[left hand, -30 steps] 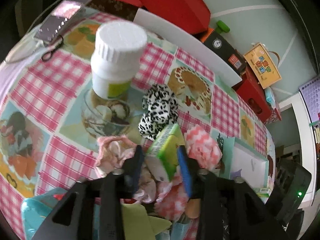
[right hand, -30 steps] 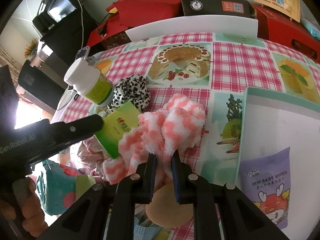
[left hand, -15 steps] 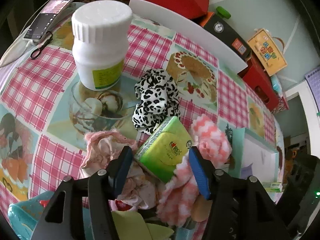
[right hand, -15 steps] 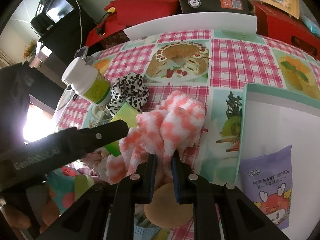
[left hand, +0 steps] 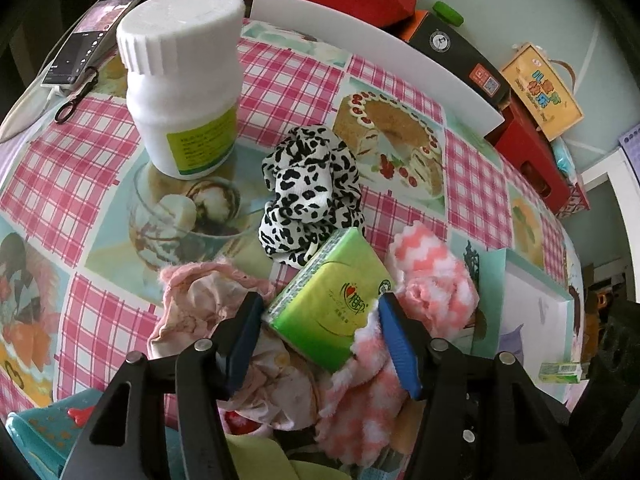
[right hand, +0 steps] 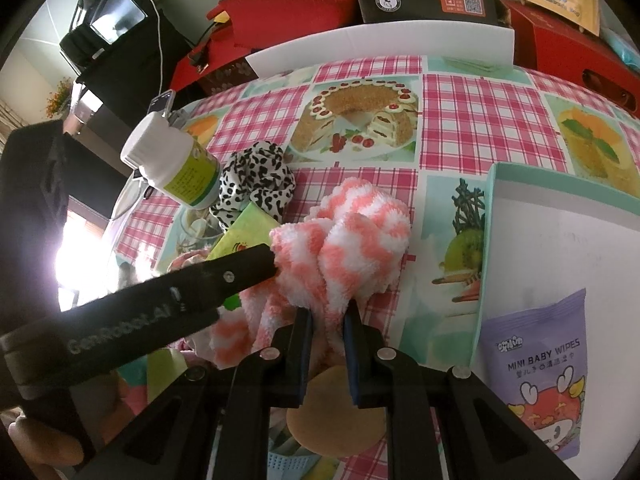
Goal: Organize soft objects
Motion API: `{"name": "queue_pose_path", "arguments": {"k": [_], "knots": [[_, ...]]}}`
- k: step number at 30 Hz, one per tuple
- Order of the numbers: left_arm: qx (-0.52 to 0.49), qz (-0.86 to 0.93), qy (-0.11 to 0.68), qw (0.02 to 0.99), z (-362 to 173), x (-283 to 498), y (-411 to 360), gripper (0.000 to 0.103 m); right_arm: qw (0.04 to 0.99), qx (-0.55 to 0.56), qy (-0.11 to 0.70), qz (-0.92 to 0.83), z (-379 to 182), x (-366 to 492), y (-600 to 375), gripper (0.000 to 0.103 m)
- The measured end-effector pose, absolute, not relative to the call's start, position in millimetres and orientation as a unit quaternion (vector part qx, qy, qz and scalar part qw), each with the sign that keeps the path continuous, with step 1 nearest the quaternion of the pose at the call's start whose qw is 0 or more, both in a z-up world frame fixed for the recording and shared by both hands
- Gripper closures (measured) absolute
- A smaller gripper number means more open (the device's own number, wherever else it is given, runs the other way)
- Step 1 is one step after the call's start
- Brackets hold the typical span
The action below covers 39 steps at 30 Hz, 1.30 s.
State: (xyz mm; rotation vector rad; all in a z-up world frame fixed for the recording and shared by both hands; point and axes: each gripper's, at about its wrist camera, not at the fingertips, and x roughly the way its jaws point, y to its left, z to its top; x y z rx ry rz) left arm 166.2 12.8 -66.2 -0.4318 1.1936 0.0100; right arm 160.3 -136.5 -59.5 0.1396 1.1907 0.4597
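My left gripper (left hand: pixel 320 304) is open, its jaws on either side of a green tissue pack (left hand: pixel 332 300) that lies tilted on a pale pink cloth (left hand: pixel 200 304). My right gripper (right hand: pixel 328 312) is shut on a pink-and-white fluffy cloth (right hand: pixel 352 240), which also shows in the left wrist view (left hand: pixel 432 280). A black-and-white leopard-print scrunchie (left hand: pixel 308 188) lies on the table behind the pack. It also shows in the right wrist view (right hand: pixel 256 180), where the left gripper's arm (right hand: pixel 180 300) crosses from the left.
A white pill bottle (left hand: pixel 184 80) stands at the back left. A teal tray (right hand: pixel 560 240) with a pack of baby wipes (right hand: pixel 536 380) lies to the right. A teal basket (left hand: pixel 36 436) sits at the near left. A phone (left hand: pixel 96 32) lies at the far left edge. Red boxes (right hand: pixel 296 4) stand behind the table.
My left gripper has opened and let go of the green tissue pack, which now lies flatter on the cloths. My right gripper has kept its hold on the fluffy cloth.
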Motion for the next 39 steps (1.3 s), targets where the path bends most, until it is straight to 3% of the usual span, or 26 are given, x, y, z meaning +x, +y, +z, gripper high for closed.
{"name": "queue_pose_path", "arguments": {"k": [16, 22, 29, 39], "knots": [[-0.204, 0.006, 0.557, 0.805, -67, 166, 15, 0.040, 0.815, 0.047, 0.547, 0.183, -55, 163, -147, 0.087], [-0.184, 0.000, 0.555, 0.811, -62, 165, 10, 0.056, 0.815, 0.047, 0.548, 0.184, -54, 162, -147, 0.087], [-0.187, -0.013, 0.547, 0.816, -55, 163, 12, 0.067, 0.816, 0.049, 0.546, 0.184, -53, 162, -149, 0.087], [-0.194, -0.034, 0.524, 0.828, -34, 157, 10, 0.074, 0.824, 0.052, 0.533, 0.185, -45, 161, -154, 0.087]]}}
